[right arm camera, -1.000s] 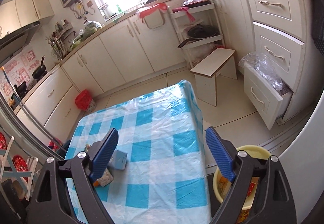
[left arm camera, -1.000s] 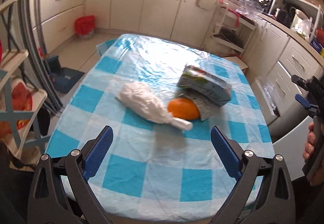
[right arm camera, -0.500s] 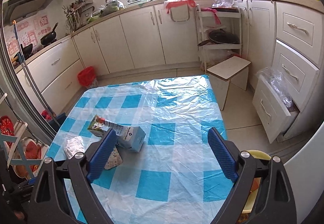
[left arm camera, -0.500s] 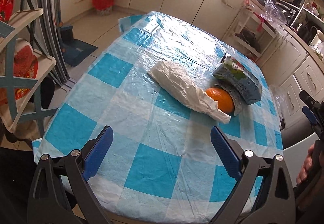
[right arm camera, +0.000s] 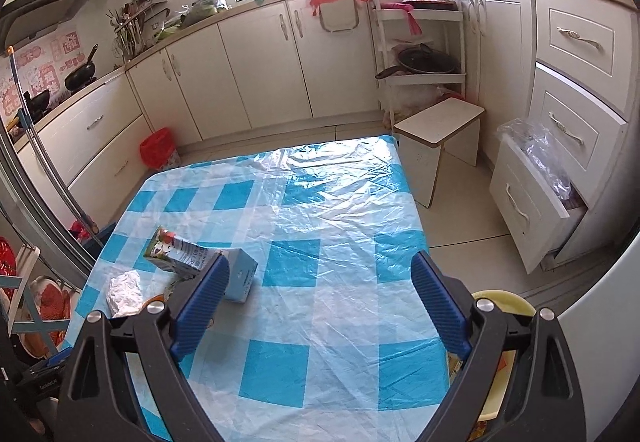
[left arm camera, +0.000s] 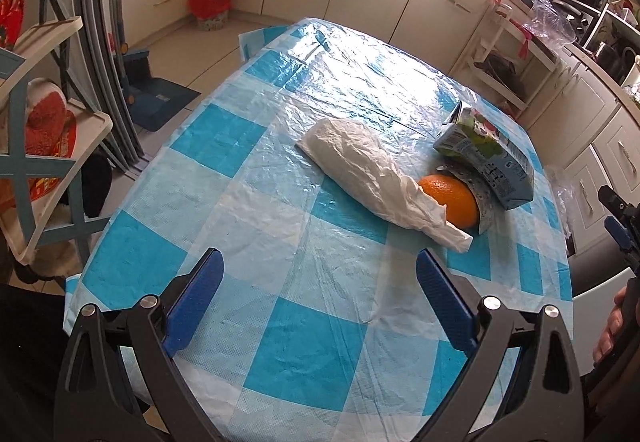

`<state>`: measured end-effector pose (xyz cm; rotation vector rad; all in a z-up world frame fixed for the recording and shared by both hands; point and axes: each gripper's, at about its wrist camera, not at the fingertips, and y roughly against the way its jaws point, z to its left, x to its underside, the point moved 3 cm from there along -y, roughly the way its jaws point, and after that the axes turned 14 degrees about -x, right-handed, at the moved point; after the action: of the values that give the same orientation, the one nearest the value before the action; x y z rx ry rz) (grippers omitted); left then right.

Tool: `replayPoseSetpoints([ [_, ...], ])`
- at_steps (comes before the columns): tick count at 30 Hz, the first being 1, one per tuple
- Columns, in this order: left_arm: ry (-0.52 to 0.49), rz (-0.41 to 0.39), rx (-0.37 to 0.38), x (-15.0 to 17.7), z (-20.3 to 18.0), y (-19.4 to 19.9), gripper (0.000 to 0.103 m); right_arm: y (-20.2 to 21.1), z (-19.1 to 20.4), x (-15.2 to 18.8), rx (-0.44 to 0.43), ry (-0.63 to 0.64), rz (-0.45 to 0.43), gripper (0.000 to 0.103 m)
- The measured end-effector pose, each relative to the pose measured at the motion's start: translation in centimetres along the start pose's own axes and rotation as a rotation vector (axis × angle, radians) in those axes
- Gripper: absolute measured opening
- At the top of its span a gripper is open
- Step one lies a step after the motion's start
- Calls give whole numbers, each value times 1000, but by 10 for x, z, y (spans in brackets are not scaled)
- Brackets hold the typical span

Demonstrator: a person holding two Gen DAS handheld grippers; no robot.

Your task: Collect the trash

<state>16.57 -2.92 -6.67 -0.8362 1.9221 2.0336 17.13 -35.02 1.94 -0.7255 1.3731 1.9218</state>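
While my left gripper (left arm camera: 318,300) hovers wide open and empty over the near edge of the table (left arm camera: 288,346), the white crumpled bag (left arm camera: 366,172) lies ahead and slightly right, its long axis running diagonally from far-left to near-right; the orange (left arm camera: 452,196) touches its tail, the carton (left arm camera: 486,158) just beyond; my right gripper (right arm camera: 320,302), also spread and empty, sits farther off, so the left is nearer; since a second ago I have swung closer, and the pile looms larger.

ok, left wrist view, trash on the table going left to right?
white crumpled bag → orange → drink carton. Both grippers open, holding nothing.
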Motion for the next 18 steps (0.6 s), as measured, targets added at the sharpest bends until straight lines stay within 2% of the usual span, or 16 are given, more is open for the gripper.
replayPoseSetpoints([
  [18,25,22,-7,-8,-1,-18,95,-26,13,2,-19,47,65,89],
])
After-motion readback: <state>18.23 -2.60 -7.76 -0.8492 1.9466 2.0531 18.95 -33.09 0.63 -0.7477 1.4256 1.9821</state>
